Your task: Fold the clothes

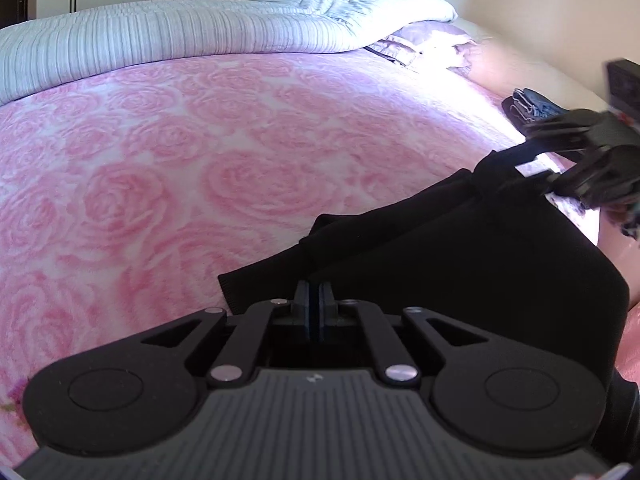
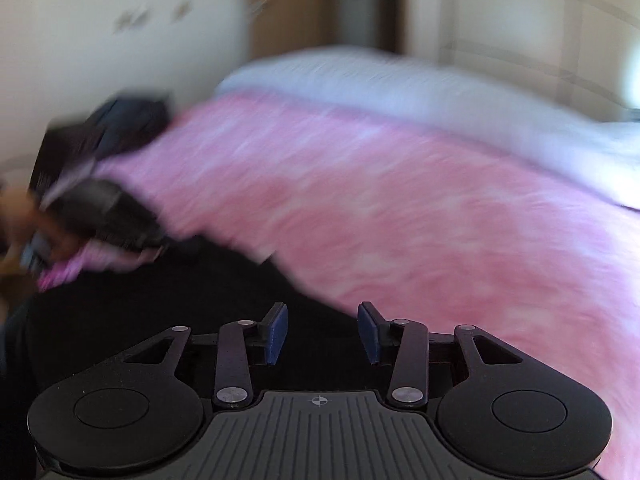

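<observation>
Closest to your left wrist camera, the left gripper point(image 1: 316, 300) has its fingers pressed together on the near hem of the black garment point(image 1: 480, 248), a pinch of cloth caught between the pads. That garment lies on the bed point(image 1: 200, 160), at the near right of the pink rose blanket, bunched and creased, with no clean fold yet visible. I judge the fold barely started: one edge secured, nothing laid over. A folded dark blue item point(image 1: 528, 106) sits well apart near the far right edge, so some earlier piece looks finished.

Your right gripper point(image 2: 322, 332) stands roughly half open, blue pads apart, nothing between them; black cloth lies beneath it, but contact cannot be confirmed.

The left view alone shows the right gripper's fingers point(image 1: 532, 148) straddling a raised tab of black fabric, pads not clearly pressing. The right view is motion-blurred and adds only the clear gap between its pads.
</observation>
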